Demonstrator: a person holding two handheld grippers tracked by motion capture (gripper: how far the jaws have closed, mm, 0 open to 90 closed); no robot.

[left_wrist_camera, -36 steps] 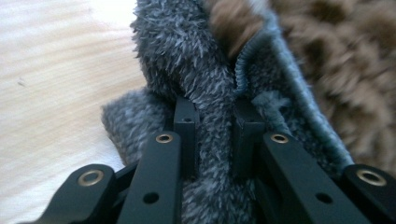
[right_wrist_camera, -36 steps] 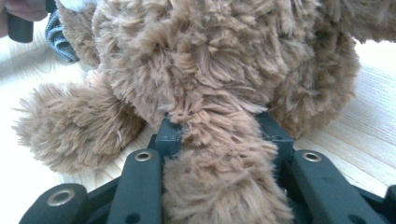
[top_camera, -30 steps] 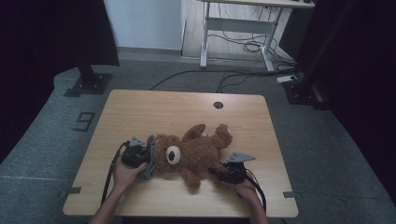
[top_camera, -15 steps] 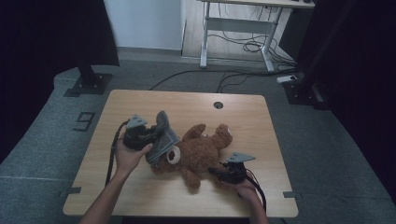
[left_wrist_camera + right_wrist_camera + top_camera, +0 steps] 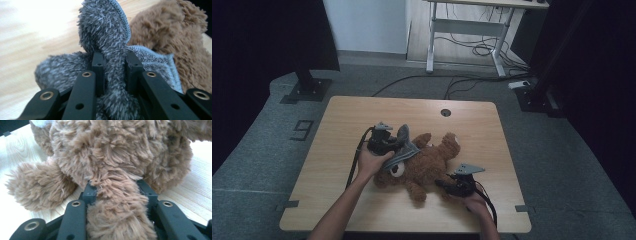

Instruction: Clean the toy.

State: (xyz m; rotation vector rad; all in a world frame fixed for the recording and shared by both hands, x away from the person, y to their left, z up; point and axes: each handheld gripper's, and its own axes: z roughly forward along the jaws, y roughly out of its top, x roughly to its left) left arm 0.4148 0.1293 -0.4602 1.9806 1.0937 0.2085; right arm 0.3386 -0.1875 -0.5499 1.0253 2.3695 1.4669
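1. left gripper [image 5: 393, 146] clenched on a fold of grey fleecy cloth [image 5: 110, 50]; in the left gripper view the fabric is pinched between the two black jaws and rises above them in a peak.
2. right gripper [image 5: 446, 185] clamped on a limb of the brown teddy bear [image 5: 424, 162]; in the right gripper view the fur fills the gap between the jaws.
3. cloth [image 5: 404, 150] drapes from the left gripper down over the bear's head end, touching it.
4. bear lies on the wooden table [image 5: 342, 115], roughly at its middle, stretched diagonally from lower left to upper right.
5. change from a second ago: the left gripper was low beside the bear's head with no cloth raised; half a second ago it had lifted the cloth up and to the left; now it sits closer to the bear again, cloth peak lower.
6. right gripper and hand [image 5: 474, 202] unchanged in position across all three moments, at the bear's lower right.
7. bear itself has barely shifted.
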